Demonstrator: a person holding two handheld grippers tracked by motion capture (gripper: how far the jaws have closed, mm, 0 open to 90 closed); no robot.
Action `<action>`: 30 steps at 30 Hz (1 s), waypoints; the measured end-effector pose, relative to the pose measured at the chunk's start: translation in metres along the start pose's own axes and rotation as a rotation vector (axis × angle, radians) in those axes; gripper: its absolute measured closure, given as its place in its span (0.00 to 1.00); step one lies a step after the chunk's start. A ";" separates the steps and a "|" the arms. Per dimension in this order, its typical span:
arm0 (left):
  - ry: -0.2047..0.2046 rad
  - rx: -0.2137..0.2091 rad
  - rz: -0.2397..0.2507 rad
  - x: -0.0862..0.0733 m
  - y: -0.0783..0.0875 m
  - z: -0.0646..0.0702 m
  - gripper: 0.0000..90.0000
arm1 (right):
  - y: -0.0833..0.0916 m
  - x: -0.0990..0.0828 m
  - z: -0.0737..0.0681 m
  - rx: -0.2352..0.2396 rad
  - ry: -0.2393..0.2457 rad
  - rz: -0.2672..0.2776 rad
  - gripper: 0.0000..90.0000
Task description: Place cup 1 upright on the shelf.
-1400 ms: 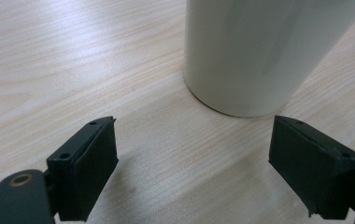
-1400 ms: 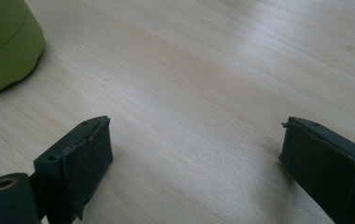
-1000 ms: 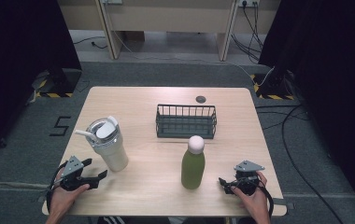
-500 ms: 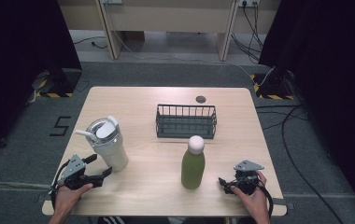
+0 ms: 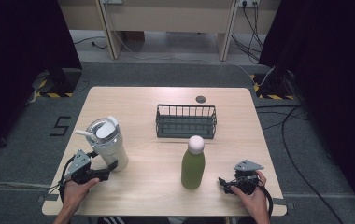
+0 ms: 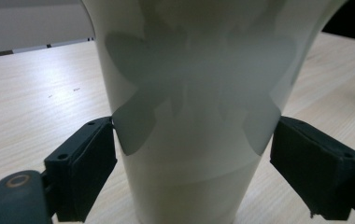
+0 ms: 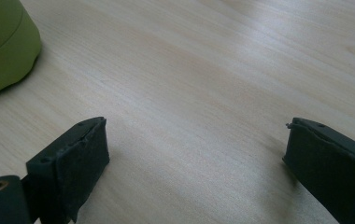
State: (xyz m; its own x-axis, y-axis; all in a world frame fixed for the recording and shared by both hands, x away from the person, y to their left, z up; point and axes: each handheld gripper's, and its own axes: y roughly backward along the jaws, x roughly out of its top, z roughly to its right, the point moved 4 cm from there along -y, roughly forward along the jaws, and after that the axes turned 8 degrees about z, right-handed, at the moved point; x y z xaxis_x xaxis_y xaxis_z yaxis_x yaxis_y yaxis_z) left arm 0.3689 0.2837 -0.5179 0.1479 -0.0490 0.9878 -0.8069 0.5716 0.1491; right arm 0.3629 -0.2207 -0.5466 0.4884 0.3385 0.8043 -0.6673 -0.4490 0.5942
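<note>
Tumbler (image 6: 189, 107) upright between the spread jaws of the left gripper (image 5: 102, 173) — pads flank its lower body, neither clamped. Right gripper (image 5: 227, 183) rests with jaws apart (nothing between) beside the green bottle (image 5: 193, 163); wire basket (image 5: 186, 121) beyond, mid-worktop (image 5: 143, 196).

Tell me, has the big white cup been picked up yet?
Not yet. The left gripper has its jaws on either side of the white cup, apparently not squeezing. The cup stands on the table. The right gripper waits open near the green bottle. Squeezing and lifting remain.
</note>
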 end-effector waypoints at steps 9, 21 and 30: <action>0.002 0.009 0.024 -0.003 -0.013 0.001 0.10 | 0.000 0.000 0.000 0.001 0.004 0.001 0.07; 0.005 0.000 0.049 -0.005 -0.023 -0.001 0.10 | 0.000 0.000 0.000 0.000 -0.002 -0.002 0.07; 0.032 -0.010 0.066 -0.007 -0.026 -0.002 0.10 | -0.001 0.000 0.000 0.001 -0.003 -0.004 0.07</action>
State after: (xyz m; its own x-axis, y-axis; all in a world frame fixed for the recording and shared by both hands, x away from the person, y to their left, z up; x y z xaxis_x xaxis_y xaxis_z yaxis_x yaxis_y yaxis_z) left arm 0.3900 0.2707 -0.5288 0.1125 0.0150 0.9935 -0.8097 0.5810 0.0830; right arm 0.3634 -0.2198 -0.5468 0.4927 0.3374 0.8021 -0.6649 -0.4487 0.5971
